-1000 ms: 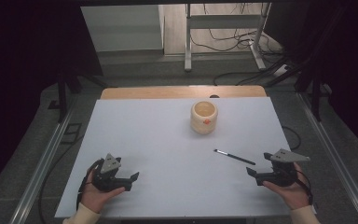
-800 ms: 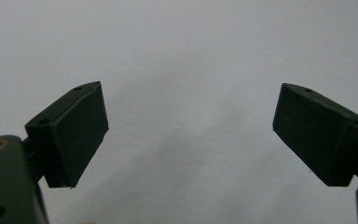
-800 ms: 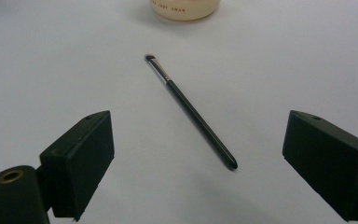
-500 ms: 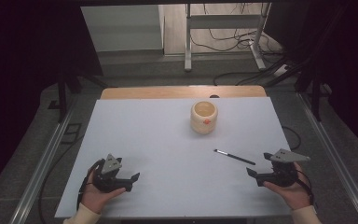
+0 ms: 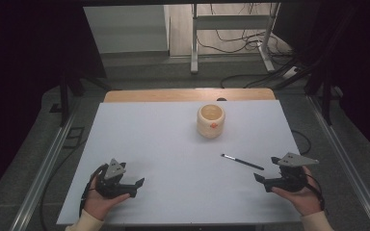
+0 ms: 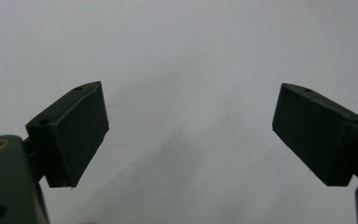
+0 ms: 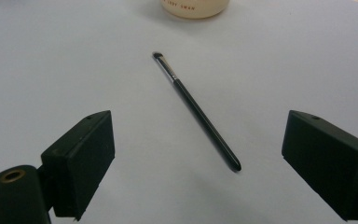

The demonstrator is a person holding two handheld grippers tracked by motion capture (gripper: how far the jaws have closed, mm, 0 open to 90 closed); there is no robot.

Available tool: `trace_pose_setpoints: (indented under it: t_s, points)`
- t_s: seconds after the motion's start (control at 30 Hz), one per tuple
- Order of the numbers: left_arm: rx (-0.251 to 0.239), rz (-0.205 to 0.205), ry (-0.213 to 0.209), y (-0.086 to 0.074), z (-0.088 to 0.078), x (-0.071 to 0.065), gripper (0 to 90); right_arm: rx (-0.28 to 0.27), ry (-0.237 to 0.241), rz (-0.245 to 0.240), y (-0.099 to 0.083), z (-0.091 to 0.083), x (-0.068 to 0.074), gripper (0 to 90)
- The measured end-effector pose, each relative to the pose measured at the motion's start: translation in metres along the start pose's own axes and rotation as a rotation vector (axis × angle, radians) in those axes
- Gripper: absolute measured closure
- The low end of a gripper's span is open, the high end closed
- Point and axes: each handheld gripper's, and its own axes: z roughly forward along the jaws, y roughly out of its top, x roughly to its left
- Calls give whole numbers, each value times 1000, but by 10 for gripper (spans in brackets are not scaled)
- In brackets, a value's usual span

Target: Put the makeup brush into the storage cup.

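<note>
Nothing has shifted — left gripper (image 5: 136,185) and right gripper (image 5: 259,180) rest wide apart, empty, slim black makeup brush (image 7: 195,108) just ahead of the right, near a cream ceramic cup (image 5: 210,121).

one cup (image 5: 210,121), one brush (image 5: 242,162), two grippers, one table (image 5: 139,139).

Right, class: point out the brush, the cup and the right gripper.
brush (image 7: 196,110), right gripper view, middle of its black handle.
cup (image 5: 210,122), high view, its cream side wall.
right gripper (image 5: 260,181), high view, between its open jaws.
</note>
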Motion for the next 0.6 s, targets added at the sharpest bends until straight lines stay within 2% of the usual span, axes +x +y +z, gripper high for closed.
trace_pose_setpoints:
  t_s: [0.6]
  points:
    - [3, 4, 0, 0, 0, 0, 110, 27, -1, -35, 17, -3, -4, 99]
